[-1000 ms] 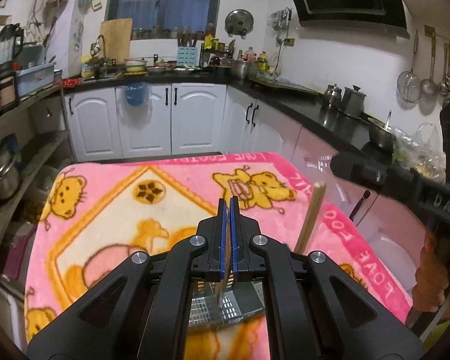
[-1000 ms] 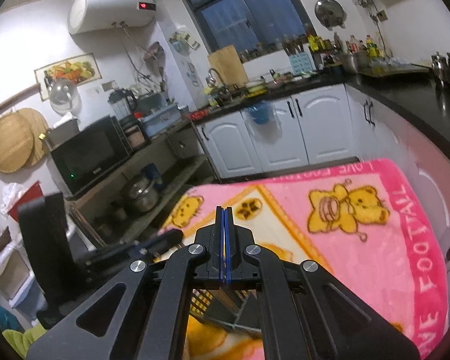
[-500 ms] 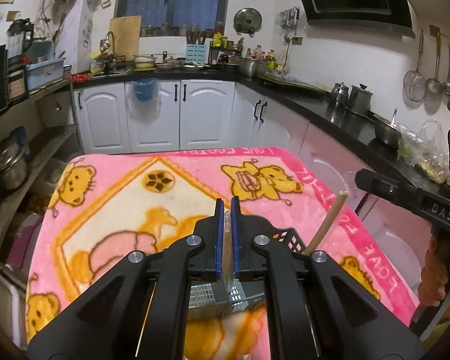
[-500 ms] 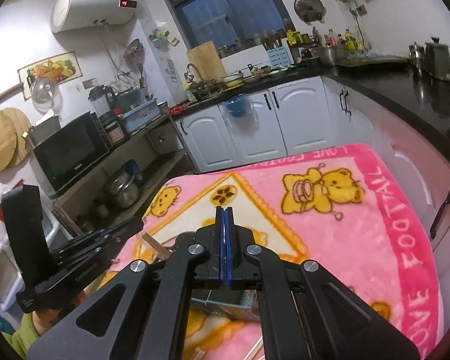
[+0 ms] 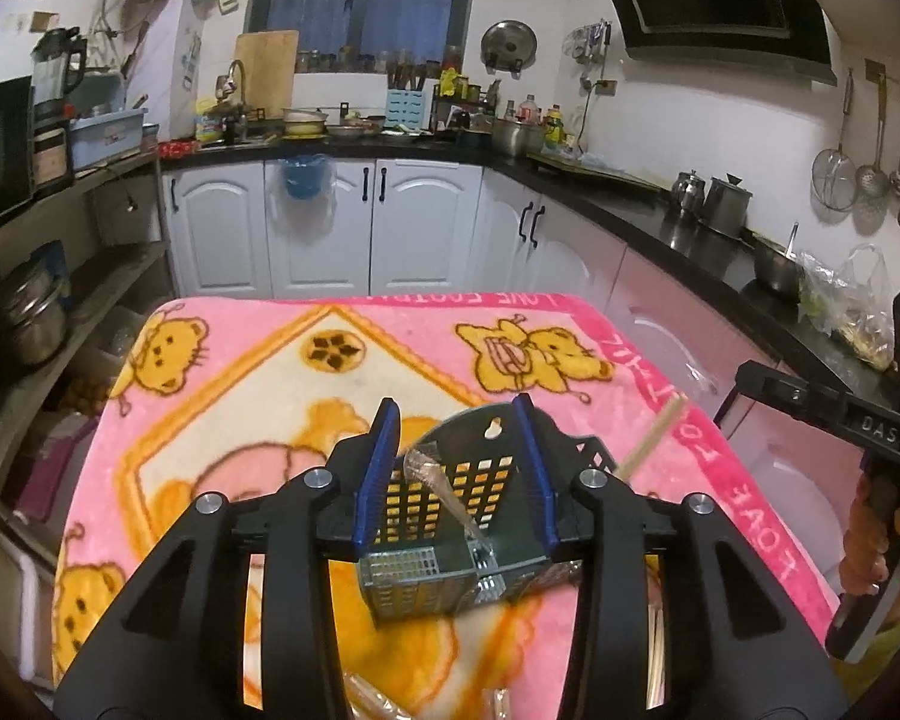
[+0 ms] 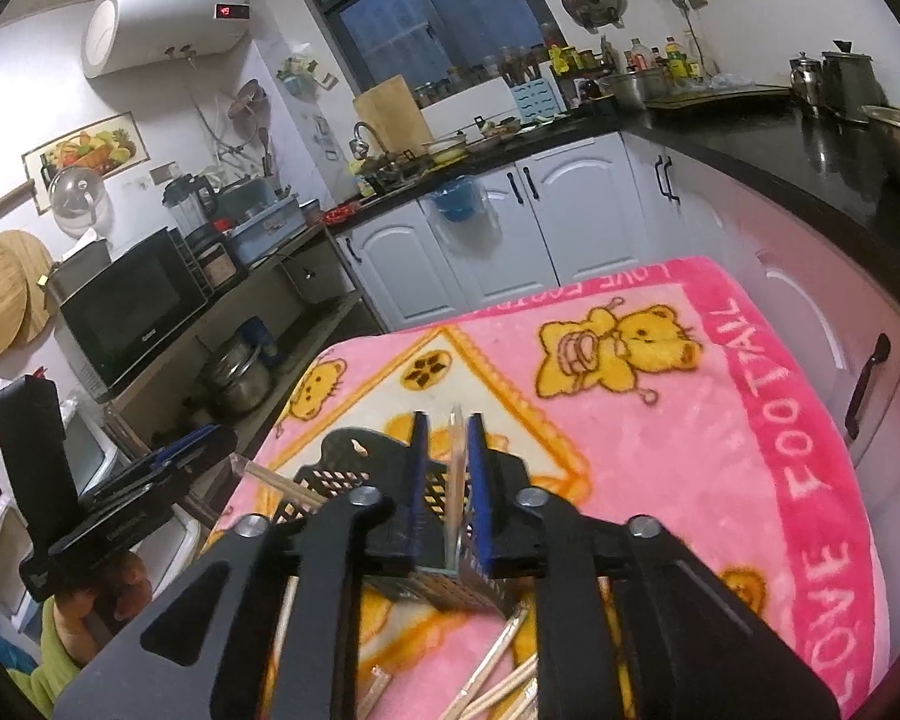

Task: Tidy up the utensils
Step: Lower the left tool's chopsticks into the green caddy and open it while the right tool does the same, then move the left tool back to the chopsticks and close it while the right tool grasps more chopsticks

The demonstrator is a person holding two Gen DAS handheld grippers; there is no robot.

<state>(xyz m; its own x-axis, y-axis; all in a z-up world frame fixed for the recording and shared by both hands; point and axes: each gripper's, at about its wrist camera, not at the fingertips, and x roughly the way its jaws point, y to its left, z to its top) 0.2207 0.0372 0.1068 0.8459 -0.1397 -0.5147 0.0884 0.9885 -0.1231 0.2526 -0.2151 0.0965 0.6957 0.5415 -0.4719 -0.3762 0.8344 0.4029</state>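
The left gripper (image 5: 459, 468) has just been opening; its jaws stand apart, and the wrapped utensil (image 5: 444, 489) between them leans free into the black holder (image 5: 450, 516), touching neither pad. The right gripper (image 6: 447, 480) has likewise been opening around an upright chopstick (image 6: 457, 480) standing in the holder. Loose chopsticks (image 6: 498, 666) lie on the pink blanket (image 6: 690, 450) just in front of the holder, nearer the right gripper, long axes pointing toward the holder.
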